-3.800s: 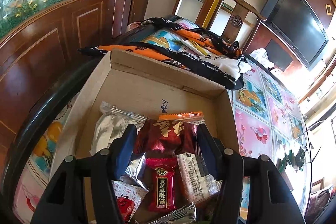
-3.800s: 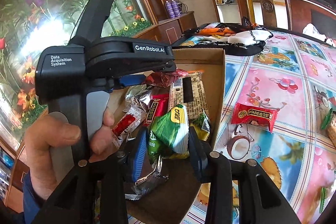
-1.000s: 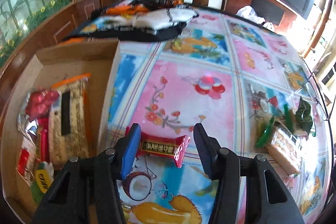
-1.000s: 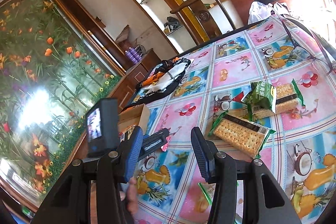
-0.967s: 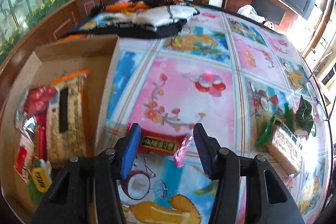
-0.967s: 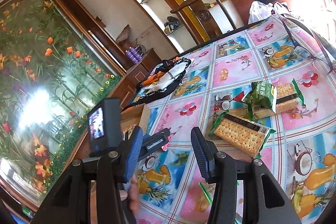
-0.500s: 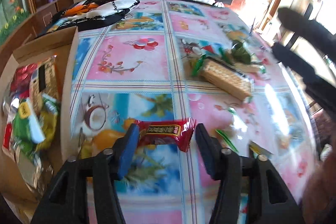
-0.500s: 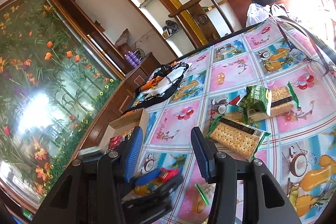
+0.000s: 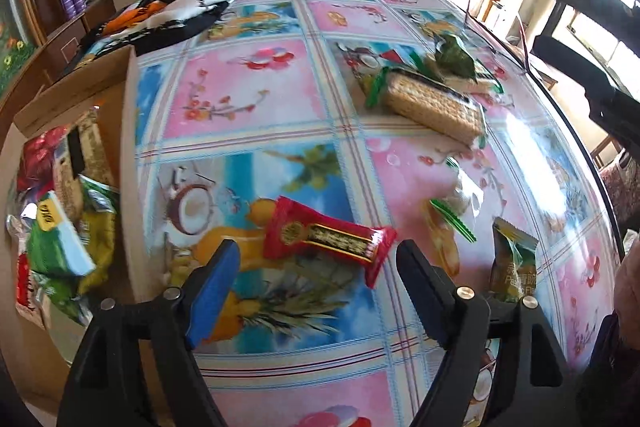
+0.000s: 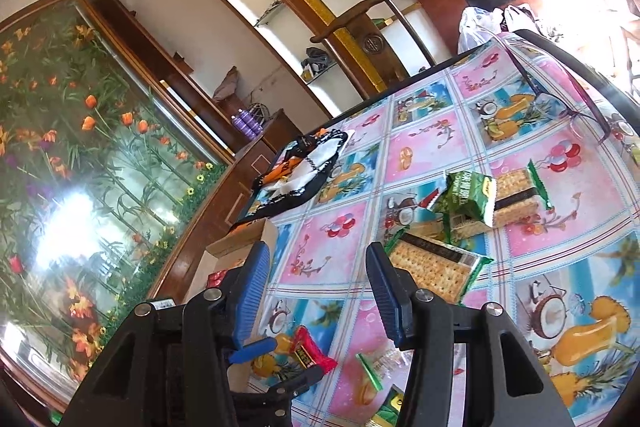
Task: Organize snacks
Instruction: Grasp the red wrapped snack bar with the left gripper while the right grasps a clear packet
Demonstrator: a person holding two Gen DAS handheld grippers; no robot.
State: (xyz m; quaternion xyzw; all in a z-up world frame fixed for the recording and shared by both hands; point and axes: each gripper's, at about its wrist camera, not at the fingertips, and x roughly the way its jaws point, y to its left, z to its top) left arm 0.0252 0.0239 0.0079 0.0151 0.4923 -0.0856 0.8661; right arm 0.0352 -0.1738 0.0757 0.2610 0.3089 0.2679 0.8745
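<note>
Two grippers | left gripper (image 9: 316, 267): jaws opening, straddling the red snack bar (image 9: 328, 241) flat on the tablecloth (image 9: 256, 95), pads clear, likely for pickup toward the cardboard box (image 9: 120, 99) | right gripper (image 10: 316, 279): spread, empty, poised above.

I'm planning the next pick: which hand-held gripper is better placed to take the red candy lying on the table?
Left. The left hand-held gripper is right over the red candy, its jaws opening with the candy not yet gripped. The right hand-held gripper is empty and aimed farther across the table.
</note>
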